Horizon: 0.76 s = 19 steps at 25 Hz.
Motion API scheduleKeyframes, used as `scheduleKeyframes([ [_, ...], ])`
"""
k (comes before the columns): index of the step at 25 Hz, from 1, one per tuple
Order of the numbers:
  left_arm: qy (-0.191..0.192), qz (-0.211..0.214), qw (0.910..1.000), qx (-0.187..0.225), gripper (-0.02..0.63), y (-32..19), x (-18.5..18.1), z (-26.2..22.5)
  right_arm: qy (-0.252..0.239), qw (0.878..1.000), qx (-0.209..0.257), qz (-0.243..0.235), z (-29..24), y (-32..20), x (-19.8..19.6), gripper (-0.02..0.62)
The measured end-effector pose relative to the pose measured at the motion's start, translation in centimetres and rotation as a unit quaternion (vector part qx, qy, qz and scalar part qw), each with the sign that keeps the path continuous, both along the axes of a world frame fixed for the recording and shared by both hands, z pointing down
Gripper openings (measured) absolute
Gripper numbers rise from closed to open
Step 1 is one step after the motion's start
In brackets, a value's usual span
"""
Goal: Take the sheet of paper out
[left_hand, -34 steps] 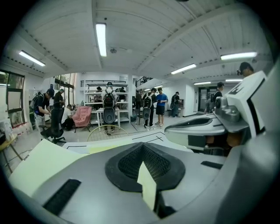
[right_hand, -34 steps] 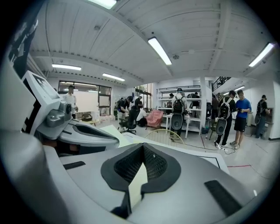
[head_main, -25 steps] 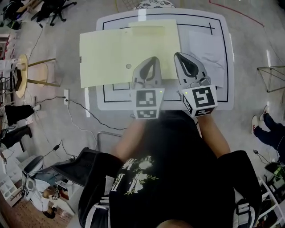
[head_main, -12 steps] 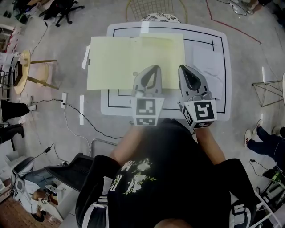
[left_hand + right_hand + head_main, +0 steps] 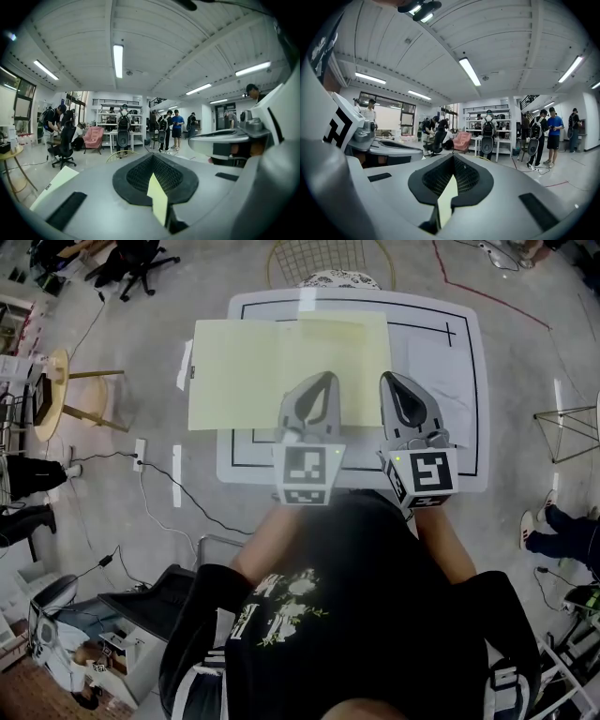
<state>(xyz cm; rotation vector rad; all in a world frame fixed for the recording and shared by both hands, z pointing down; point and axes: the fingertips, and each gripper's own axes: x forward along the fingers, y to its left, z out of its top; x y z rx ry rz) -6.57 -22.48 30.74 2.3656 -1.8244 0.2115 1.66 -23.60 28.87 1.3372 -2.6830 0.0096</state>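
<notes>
A large pale yellow sheet (image 5: pixel 253 371) hangs flat above the white table (image 5: pixel 464 474), and its left part reaches past the table's left edge. My left gripper (image 5: pixel 317 382) is shut on its near edge, around the middle. My right gripper (image 5: pixel 394 385) is shut on the near right corner. In the left gripper view the sheet's thin edge (image 5: pixel 158 199) sits between the shut jaws of my left gripper (image 5: pixel 157 187), and the rest of the sheet (image 5: pixel 51 183) spreads to the left. In the right gripper view a yellow sliver (image 5: pixel 446 201) is pinched in my right gripper (image 5: pixel 447 192).
A wrinkled white sheet (image 5: pixel 441 381) lies on the table's right half, inside black border lines. A wire chair (image 5: pixel 328 273) stands beyond the far edge. A round wooden stool (image 5: pixel 56 395) and a floor cable (image 5: pixel 178 488) are at the left. People stand at shelves far off (image 5: pixel 124 126).
The head camera has shifted, so the table sits lower and more to the right in view. Both grippers keep their hold, and the sheet stays about where it was over the table.
</notes>
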Motion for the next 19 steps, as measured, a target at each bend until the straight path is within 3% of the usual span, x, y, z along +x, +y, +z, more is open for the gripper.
scheduleKeyframes([
  [19,0.002,-0.002,1.0,0.003,-0.006,0.07,0.37,-0.18,0.001,1.0,0.006,-0.006,-0.53,0.37,0.21,-0.002],
])
